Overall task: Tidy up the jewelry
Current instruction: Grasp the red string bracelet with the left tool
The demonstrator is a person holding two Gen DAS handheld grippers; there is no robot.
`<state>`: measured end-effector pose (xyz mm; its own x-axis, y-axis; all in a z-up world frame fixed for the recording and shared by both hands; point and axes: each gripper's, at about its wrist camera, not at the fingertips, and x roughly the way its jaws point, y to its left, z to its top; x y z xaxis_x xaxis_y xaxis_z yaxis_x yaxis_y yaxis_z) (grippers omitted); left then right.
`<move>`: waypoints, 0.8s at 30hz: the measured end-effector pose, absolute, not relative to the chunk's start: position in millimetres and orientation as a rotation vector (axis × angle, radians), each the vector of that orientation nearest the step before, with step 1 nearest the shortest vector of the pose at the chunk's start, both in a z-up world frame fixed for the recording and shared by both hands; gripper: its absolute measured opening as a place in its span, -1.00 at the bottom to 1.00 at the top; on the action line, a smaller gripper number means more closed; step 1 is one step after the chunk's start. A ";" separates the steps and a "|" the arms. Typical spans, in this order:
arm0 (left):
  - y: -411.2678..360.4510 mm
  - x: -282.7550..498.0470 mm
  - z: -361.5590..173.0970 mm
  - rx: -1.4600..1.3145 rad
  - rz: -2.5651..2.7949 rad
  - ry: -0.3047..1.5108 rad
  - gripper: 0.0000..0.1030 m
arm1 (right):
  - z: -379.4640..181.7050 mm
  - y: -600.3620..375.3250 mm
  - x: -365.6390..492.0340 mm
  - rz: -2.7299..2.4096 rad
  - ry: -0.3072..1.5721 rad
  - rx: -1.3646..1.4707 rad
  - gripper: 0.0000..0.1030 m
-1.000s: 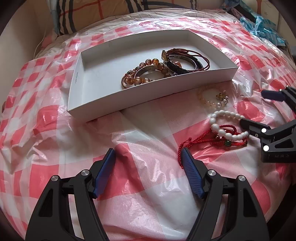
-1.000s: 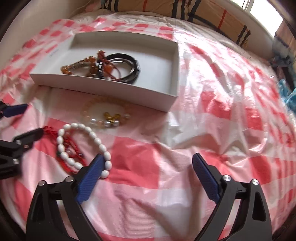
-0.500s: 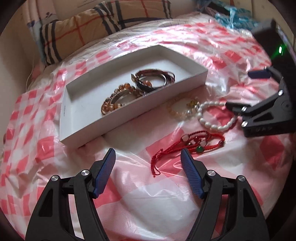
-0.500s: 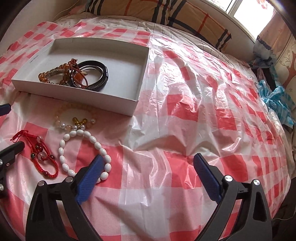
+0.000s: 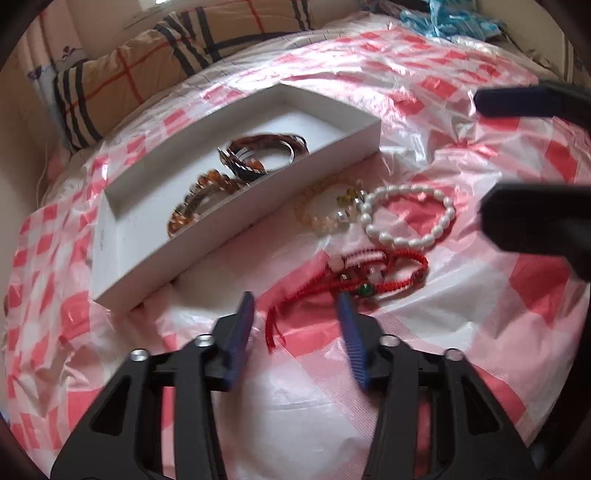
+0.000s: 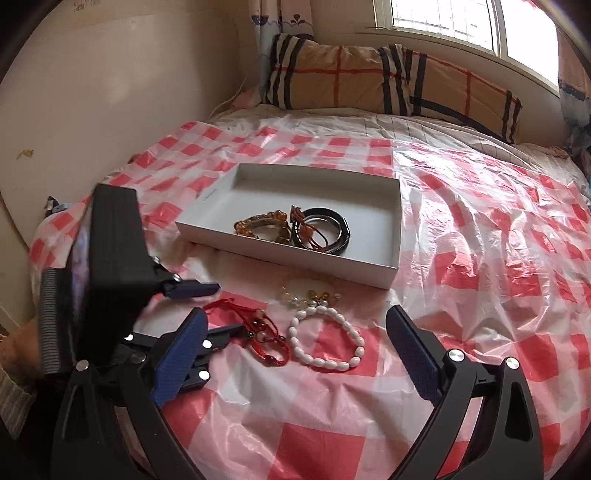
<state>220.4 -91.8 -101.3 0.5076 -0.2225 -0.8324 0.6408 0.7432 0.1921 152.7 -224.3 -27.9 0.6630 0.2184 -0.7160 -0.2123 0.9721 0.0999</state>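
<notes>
Through my left wrist view, my left claw [image 5: 295, 310] points down at a bed covered with a crinkled red-and-white checked plastic sheet [image 5: 461, 314]. Its jaws are closing, with the loose tail of the red cord bracelet [image 5: 373, 273] lying between the blue pads, not yet pinched. Just beyond it lie the white bead bracelet [image 5: 406, 218] and, touching that, a pale yellow bead bracelet [image 5: 321, 210]. Farther off to the left sits the white box [image 5: 240, 229], tilted across the view, holding amber beads and dark bangles. A plaid pillow [image 5: 147, 74] lies at the far end of the bed. My right claw [image 5: 532, 162] juts in from the right edge.

Through my right wrist view, my right claw [image 6: 295, 350] is spread wide and holds nothing, hanging above the sheet [image 6: 480, 258]. The white beads [image 6: 325, 339] and the red cord [image 6: 258, 332] lie near, the box [image 6: 303, 254] beyond them. A cream wall [image 6: 110, 92] runs along the left, and a bright window [image 6: 461, 22] stands above the pillow [image 6: 388, 77]. My left claw [image 6: 218, 310] reaches in at the left.
</notes>
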 end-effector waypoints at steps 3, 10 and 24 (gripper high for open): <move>-88.0 216.9 -98.0 0.485 -0.572 0.959 -0.86 | -25.0 -232.2 150.8 0.255 0.802 0.091 0.81; -41.4 187.8 -75.2 0.223 -0.651 1.028 -0.95 | -26.6 -268.6 158.2 0.280 0.802 0.312 0.81; -66.8 186.7 -82.0 0.381 -0.540 0.911 -0.05 | -30.6 -263.4 160.7 0.286 0.822 0.307 0.81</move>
